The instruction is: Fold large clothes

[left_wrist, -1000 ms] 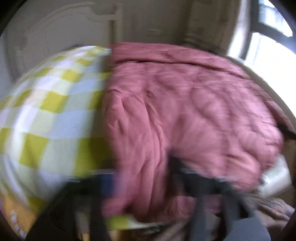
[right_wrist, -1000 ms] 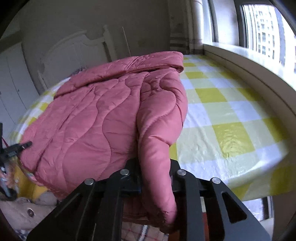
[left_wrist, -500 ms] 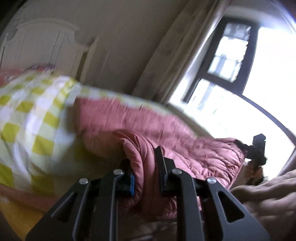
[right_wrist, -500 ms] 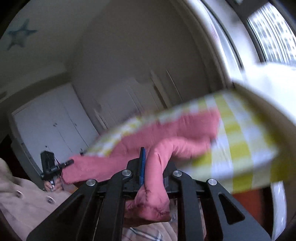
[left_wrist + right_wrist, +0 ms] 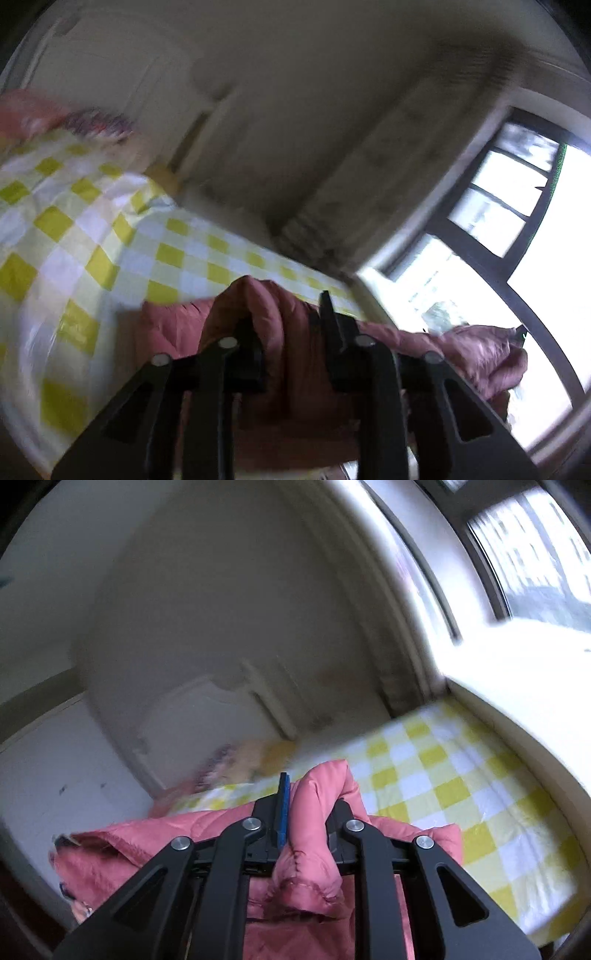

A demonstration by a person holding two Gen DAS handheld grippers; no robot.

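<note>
We have the jacket (image 5: 314,812) lifted off the near edge of the bed (image 5: 461,782). Right tool (image 5: 306,808) clamps a fold; left tool (image 5: 288,328) is opening, fabric between its jaws. Next: carry the edge far, lay flat.

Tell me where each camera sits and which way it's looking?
Left wrist: on the left gripper, looking along its fingers over the checked bed toward the window; its jaws are opening with the pink jacket between them.
Right wrist: on the right gripper, facing the headboard, shut on the jacket.
Both show the jacket and bed; no hand shows.
</note>
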